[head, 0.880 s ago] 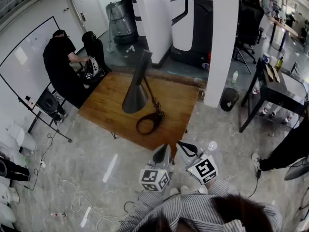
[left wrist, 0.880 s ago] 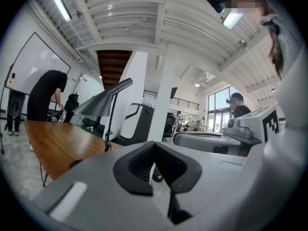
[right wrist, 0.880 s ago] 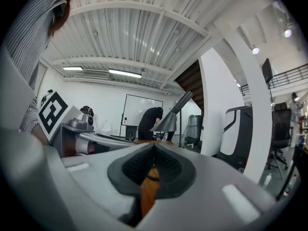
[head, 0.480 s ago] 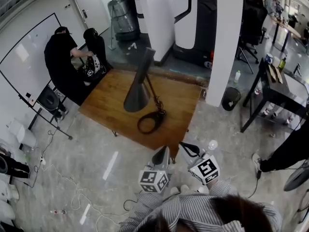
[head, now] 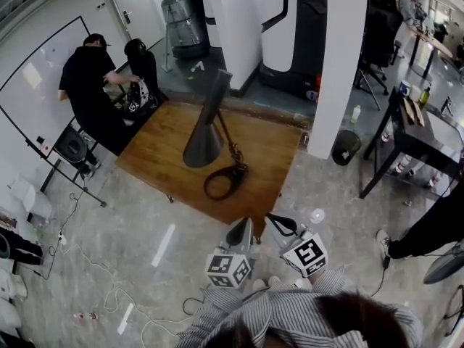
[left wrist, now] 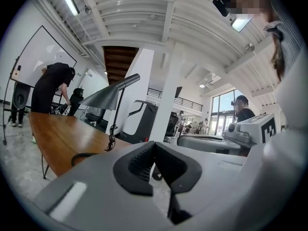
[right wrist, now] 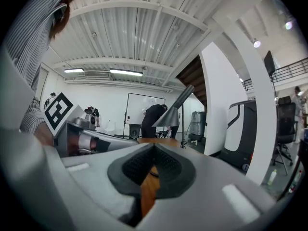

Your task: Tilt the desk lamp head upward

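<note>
— Holding both tools off the desk's (head: 264, 147) near corner. Where is the desk lamp (head: 205, 140) sitting?
— It is standing mid-desk, ring base toward the near edge, shade pointing down. I am holding the left gripper (head: 243, 225) and right gripper (head: 278, 221) pressed together, gripping nothing, apart from the lamp.

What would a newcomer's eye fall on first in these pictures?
The dark desk lamp stands midway on the wooden table, its cone head pointing down. Before the table's near corner, the left gripper and right gripper hang side by side, jaws shut, empty. A person in black bends by the whiteboard, far left.
</note>
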The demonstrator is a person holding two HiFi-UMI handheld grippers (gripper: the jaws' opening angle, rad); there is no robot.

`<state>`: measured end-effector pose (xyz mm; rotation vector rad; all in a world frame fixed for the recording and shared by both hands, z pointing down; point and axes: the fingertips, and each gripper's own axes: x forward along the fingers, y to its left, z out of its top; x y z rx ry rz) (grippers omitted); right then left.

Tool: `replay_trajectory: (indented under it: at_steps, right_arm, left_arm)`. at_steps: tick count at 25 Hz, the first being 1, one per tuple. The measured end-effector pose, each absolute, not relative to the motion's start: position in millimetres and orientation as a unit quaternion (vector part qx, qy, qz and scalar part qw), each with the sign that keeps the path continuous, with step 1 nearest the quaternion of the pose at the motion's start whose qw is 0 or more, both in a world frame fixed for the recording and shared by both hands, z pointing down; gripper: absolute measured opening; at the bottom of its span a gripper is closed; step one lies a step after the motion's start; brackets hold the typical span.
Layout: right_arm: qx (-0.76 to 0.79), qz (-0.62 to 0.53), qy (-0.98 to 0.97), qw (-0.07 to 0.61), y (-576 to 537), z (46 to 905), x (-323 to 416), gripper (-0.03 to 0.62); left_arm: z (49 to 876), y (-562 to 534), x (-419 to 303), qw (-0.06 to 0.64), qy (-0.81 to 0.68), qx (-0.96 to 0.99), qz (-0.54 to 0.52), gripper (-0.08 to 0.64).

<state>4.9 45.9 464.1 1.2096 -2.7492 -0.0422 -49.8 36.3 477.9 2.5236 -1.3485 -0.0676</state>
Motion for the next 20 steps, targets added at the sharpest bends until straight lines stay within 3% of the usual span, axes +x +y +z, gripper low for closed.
replay_trajectory:
  at_steps: [5, 10, 20]
  right_arm:
    - [0.398, -0.036, -0.915, 0.051, 44.7, 458.3, 19.9, 0.0]
    - [0.429, -0.057, -0.901, 0.021, 38.7, 440.7, 44.8, 0.0]
    - [0.435, -0.104, -0.894, 0.036, -21.4, 430.8, 61.2, 0.0]
  left_arm:
    - [475.3, 28.9, -42.0, 0.126, -0.469, 0.874, -0.029, 0.014]
    - [476.7, 17.1, -39.8, 0.104, -0.487, 0.867, -0.017, 0.086]
    - [493.3, -40.7, -33.3, 0.105, -0.505, 0.857, 0.005, 0.163]
